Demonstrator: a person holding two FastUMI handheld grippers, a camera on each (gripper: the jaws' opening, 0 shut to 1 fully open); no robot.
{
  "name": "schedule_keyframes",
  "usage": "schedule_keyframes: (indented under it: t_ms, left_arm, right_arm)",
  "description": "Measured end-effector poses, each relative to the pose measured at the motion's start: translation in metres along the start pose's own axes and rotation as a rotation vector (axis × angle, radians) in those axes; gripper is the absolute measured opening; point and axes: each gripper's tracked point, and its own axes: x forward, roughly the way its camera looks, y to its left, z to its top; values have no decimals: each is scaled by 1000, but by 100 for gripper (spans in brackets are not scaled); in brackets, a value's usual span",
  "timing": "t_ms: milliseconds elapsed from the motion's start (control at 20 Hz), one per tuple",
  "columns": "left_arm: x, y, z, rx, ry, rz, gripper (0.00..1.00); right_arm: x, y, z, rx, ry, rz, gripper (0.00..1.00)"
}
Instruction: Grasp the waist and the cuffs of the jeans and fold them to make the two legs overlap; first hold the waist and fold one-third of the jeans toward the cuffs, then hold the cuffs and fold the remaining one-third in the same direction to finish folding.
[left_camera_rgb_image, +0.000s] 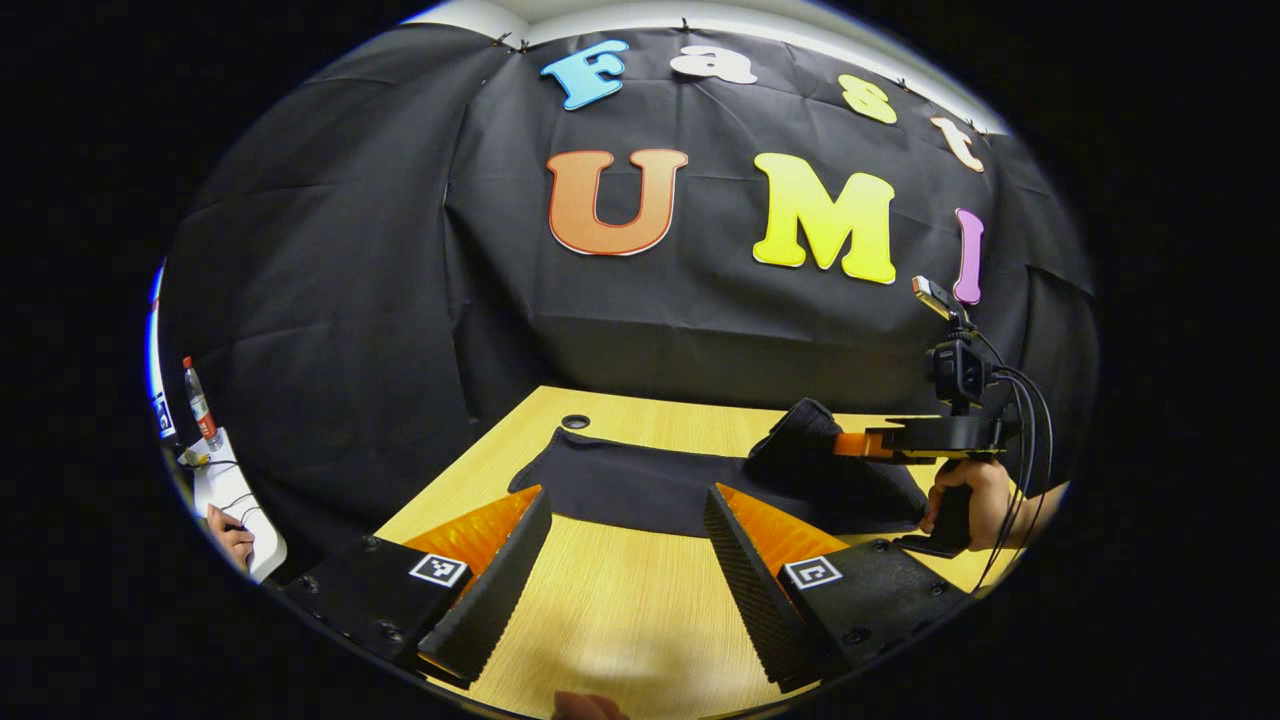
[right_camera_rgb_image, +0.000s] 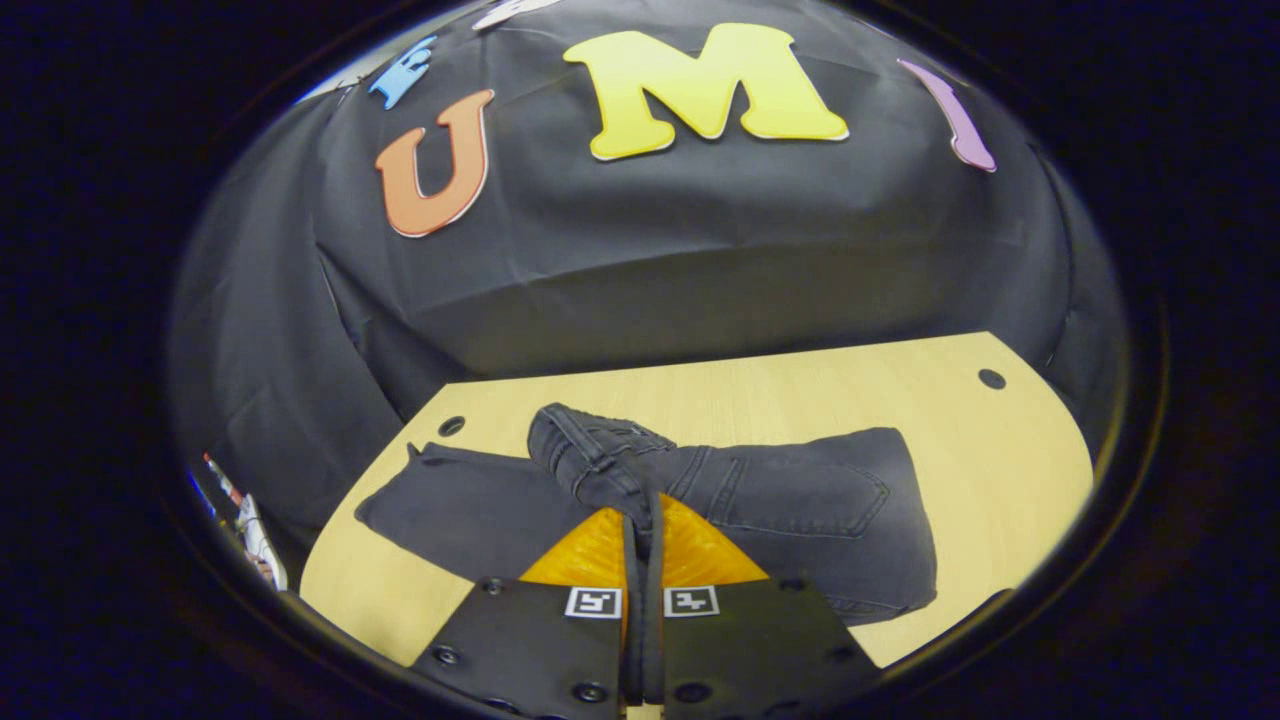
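the dark jeans (right_camera_rgb_image: 760, 510) are lying on the pale wooden table (right_camera_rgb_image: 1000, 450), their long axis running left to right across it in the right gripper view, with the cuffs (right_camera_rgb_image: 400, 505) pointing left near a round hole in the tabletop and the waist end (right_camera_rgb_image: 590, 455) being lifted and turned back over the legs. the right gripper (right_camera_rgb_image: 641, 520) is pinching that raised waist fold, its two fingers lying pressed nearly flat together with denim between them. in the left gripper view the left gripper (left_camera_rgb_image: 627, 520) is hovering over bare table just short of the jeans' near edge, its fingers (left_camera_rgb_image: 495, 580) spread wide and holding nothing. farther right there, a hand (left_camera_rgb_image: 975, 500) is gripping the other tool, whose tip seems to be buried in a bunched hump of cloth, though the dark fabric is hiding the exact contact.
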Motion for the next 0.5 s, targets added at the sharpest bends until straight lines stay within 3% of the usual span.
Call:
schedule_keyframes:
  t_ms: [250,450,500]
  left_arm:
    - [2,2,-4,-23,10,4,99]
    - [3,3,-3,-51,15,14,99]
    - [3,5,-3,-58,14,17,99]
  right_arm:
    - [7,2,-20,-37,59,6,1]
    - [18,-15,-73,-176,198,-28,0]
    - [20,-15,-71,-195,154,-36,4]
